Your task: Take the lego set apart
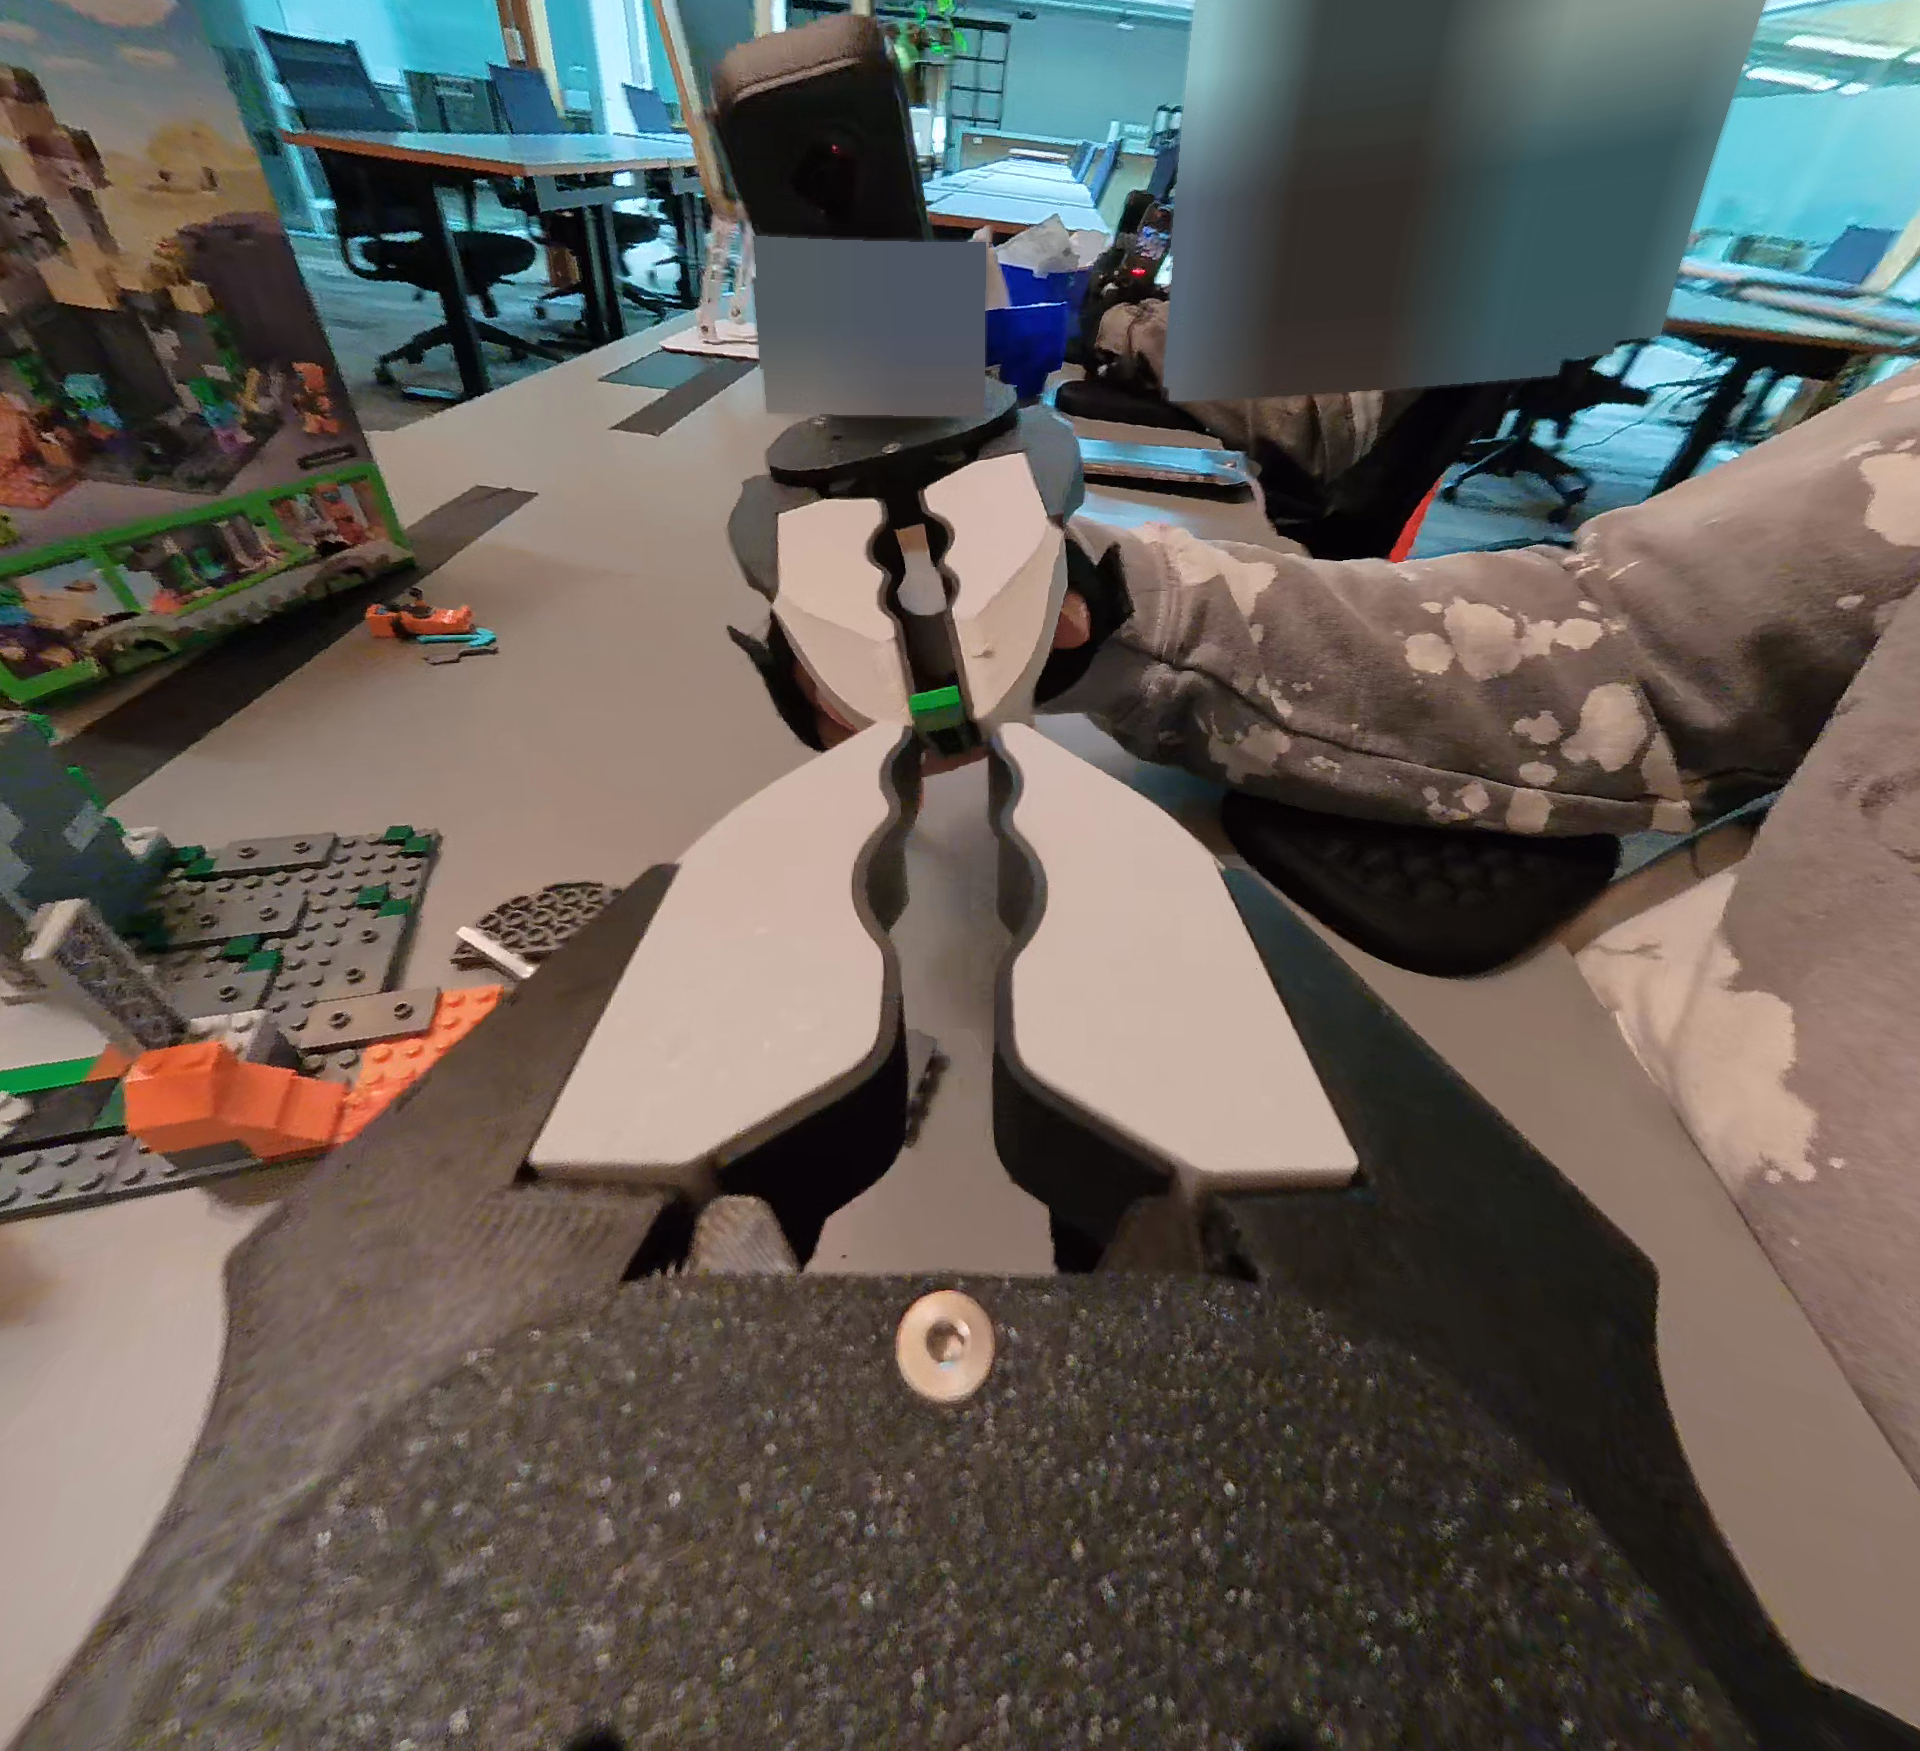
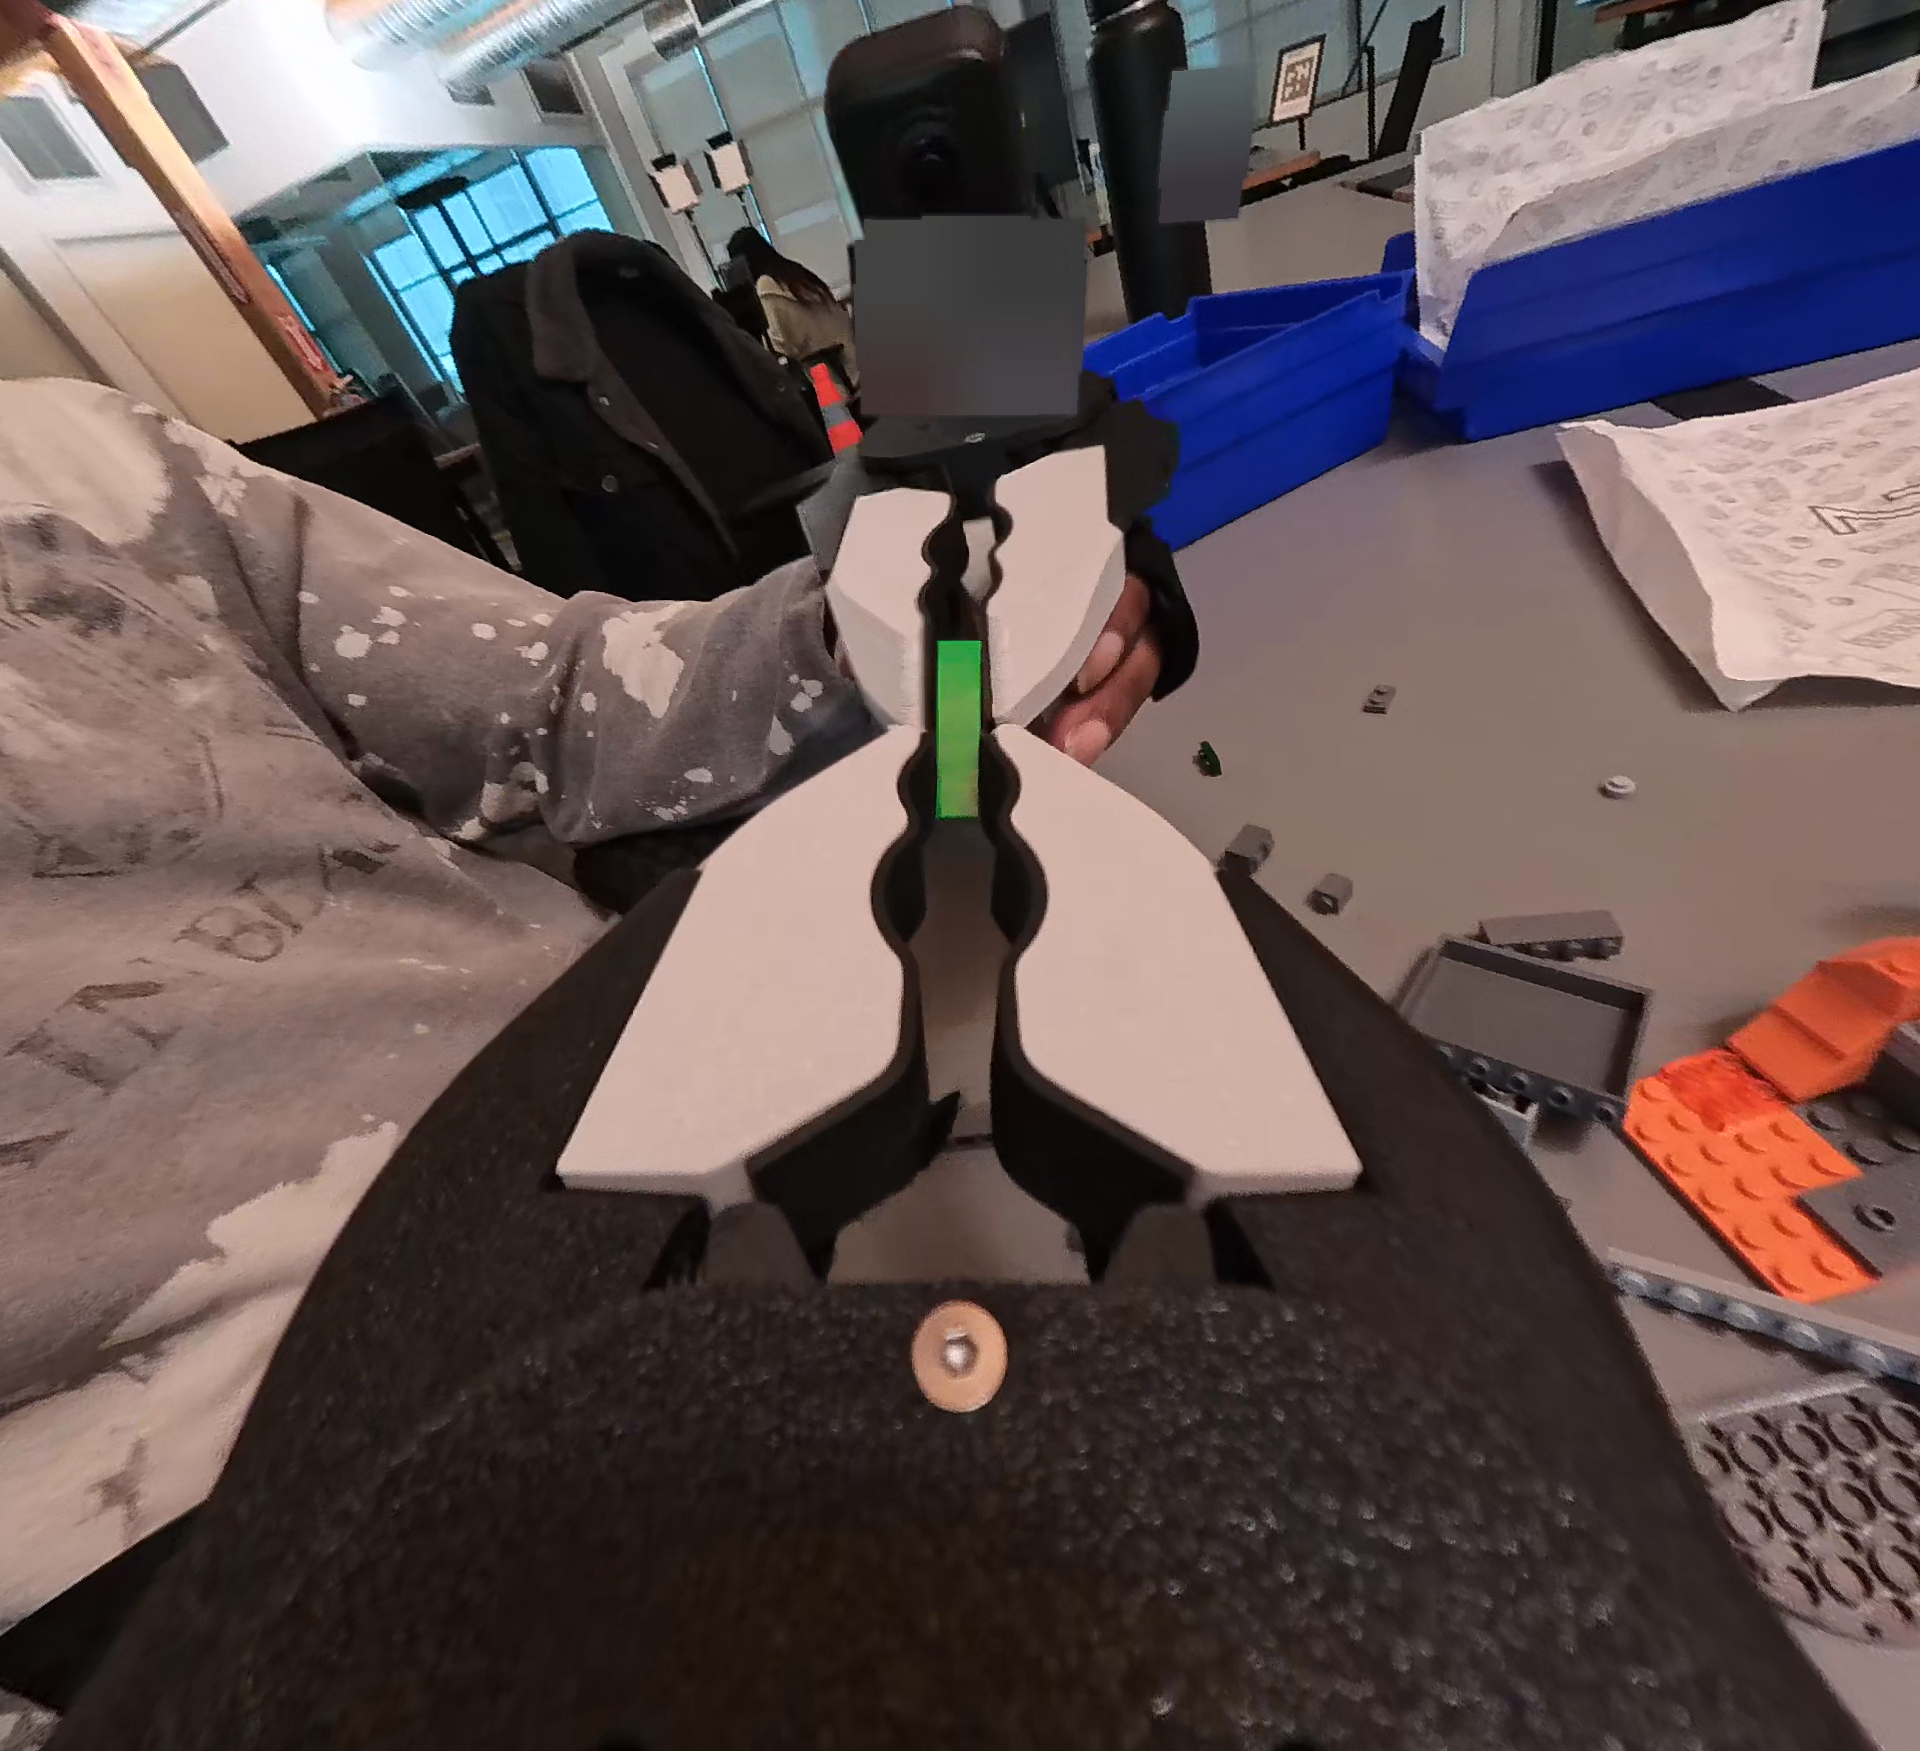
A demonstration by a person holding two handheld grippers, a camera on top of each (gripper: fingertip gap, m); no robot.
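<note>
Left tongs and right tongs met tip to tip above the counter, each pointing at the other, both held roughly level. Both were nearly closed, pinching one small green lego piece between them. In the right wrist view the piece showed as a narrow bright green strip, long axis running along the fingers from one pair of tips to the other. In the left wrist view only its short green end showed at the tips.

A gloved hand gripped the right tongs from behind, with a mottled grey sleeve trailing off to the right. Bare fingertips wrapped the left tongs' body.

Down on the counter lay the partly dismantled lego set: grey studded plates and orange bricks. Loose small grey pieces were scattered nearby. The set's box stood upright at far left. Blue bins and printed paper sheets sat beyond.
</note>
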